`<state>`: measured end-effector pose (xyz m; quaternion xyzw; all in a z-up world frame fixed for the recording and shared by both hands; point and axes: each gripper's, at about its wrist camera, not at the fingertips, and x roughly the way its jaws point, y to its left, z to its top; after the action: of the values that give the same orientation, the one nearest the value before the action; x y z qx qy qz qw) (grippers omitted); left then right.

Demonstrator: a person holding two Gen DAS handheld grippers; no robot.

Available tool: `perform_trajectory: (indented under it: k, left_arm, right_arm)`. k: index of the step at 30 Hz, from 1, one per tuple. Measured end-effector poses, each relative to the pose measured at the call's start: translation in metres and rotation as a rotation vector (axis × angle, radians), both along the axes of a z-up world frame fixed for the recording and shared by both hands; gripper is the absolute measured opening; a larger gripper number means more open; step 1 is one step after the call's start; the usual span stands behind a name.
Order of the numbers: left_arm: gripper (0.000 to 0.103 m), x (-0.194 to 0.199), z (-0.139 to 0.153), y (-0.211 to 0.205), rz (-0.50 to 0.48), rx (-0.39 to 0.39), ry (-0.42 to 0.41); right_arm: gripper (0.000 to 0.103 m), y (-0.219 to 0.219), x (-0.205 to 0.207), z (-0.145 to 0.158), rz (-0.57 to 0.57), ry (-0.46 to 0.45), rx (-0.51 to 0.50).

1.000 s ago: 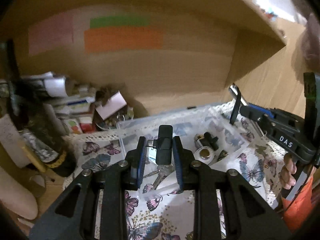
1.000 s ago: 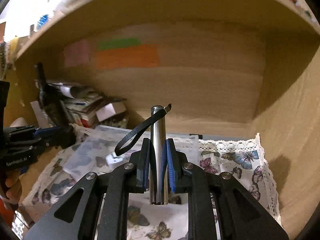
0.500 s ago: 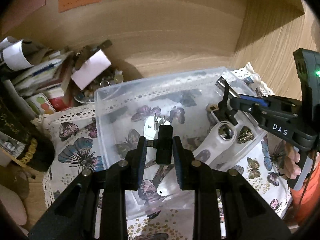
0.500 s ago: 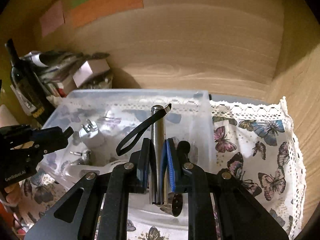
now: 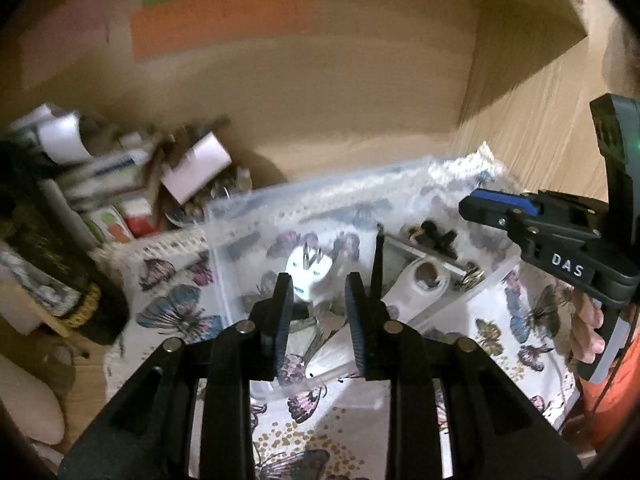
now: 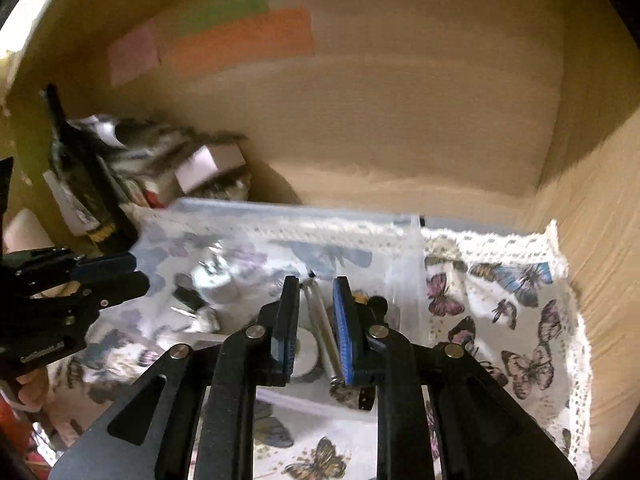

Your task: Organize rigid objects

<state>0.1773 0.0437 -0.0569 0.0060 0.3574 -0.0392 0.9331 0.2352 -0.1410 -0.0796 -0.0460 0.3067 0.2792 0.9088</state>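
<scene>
Both grippers spread, holding nothing: left gripper point(image 5: 318, 316) and right gripper point(image 6: 316, 328) above the clear plastic bin point(image 6: 404, 248) on the butterfly cloth point(image 6: 500, 320). Metal rod point(image 6: 322, 332) (smooth, slim) in the bin's right side, directly below the right gripper, long axis near-to-far. White plug point(image 5: 308, 272), rounded, just beyond the left gripper.

Clear plastic bin point(image 5: 224, 216) sits on butterfly cloth inside a wood shelf nook. In it: white plug point(image 5: 306, 276), prongs up, left-center; white holder point(image 5: 420, 284) w/ round opening, lying diagonal at center; keys point(image 5: 326, 330) near front wall; small black bits point(image 5: 434, 234) toward back right. Steel tube point(image 6: 323, 330) w/ black strap lies flat by the right wall, long axis front-to-back, brass-colored piece point(image 6: 356, 396) at its near end.
</scene>
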Motion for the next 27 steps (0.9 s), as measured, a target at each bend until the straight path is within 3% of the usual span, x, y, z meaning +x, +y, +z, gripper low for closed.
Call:
perform_trajectory:
  k: [2, 6, 11, 17, 22, 27]
  left_arm:
    - [0.031, -0.011, 0.012, -0.002, 0.008, 0.006, -0.047]
    - [0.053, -0.041, 0.039, -0.007, 0.039, 0.019, -0.172]
    - [0.069, -0.085, 0.066, -0.016, 0.08, 0.036, -0.329]
    - [0.088, -0.125, 0.082, -0.024, 0.088, 0.013, -0.441]
    - [0.101, -0.145, 0.084, -0.028, 0.108, 0.012, -0.501]
    - [0.101, -0.156, 0.084, -0.028, 0.113, -0.01, -0.513]
  right_arm:
    - [0.022, -0.003, -0.013, 0.012, 0.004, -0.037, 0.017]
    - [0.036, -0.015, -0.05, 0.041, 0.011, -0.139, 0.07]
    - [0.081, -0.029, -0.096, 0.066, -0.006, -0.264, 0.138]
    - [0.101, -0.043, -0.135, 0.077, -0.049, -0.372, 0.176]
    - [0.103, -0.048, -0.154, 0.077, -0.082, -0.422, 0.185]
    - [0.103, -0.051, -0.164, 0.076, -0.071, -0.419, 0.196]
